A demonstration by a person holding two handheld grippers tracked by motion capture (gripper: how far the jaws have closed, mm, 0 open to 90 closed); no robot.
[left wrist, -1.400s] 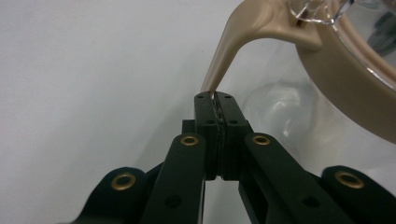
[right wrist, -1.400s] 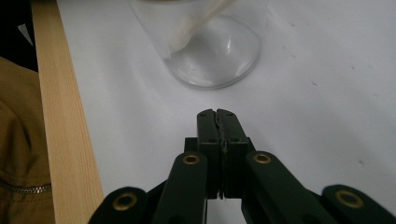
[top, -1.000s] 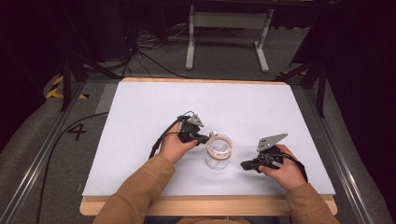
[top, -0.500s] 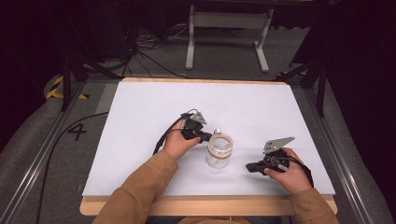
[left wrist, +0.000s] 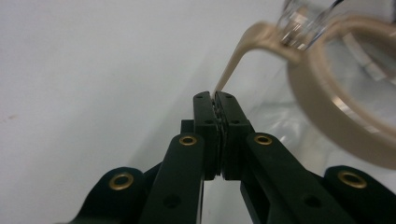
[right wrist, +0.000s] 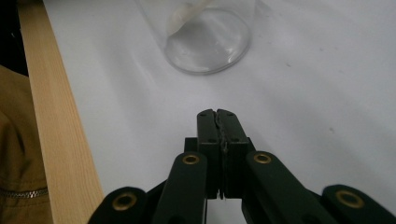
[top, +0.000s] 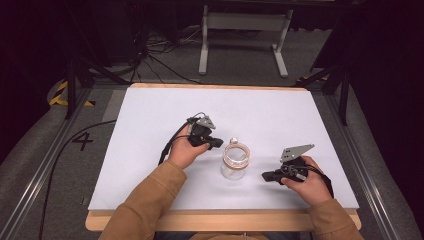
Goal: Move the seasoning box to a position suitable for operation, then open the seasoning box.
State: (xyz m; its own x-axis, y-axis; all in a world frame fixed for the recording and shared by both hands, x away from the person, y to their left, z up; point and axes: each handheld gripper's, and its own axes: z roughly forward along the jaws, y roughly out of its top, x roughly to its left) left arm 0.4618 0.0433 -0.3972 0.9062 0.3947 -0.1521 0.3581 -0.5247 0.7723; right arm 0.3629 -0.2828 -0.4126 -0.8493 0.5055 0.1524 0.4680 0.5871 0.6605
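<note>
High view: my left hand-held gripper (top: 216,143) pinches the beige tab of the jar's seal ring while the right one rests aside.

In the left gripper view I see the jaws pressed together on the thin beige tab (left wrist: 233,65), which runs up to the beige ring (left wrist: 336,93) around the mouth of the clear glass jar (top: 234,162). The jar stands upright on the white counter (top: 150,125), between my two hands. My right hand-held gripper (right wrist: 217,114) has its jaws pressed together on nothing, low over the counter, near the jar's base and apart from it.
</note>
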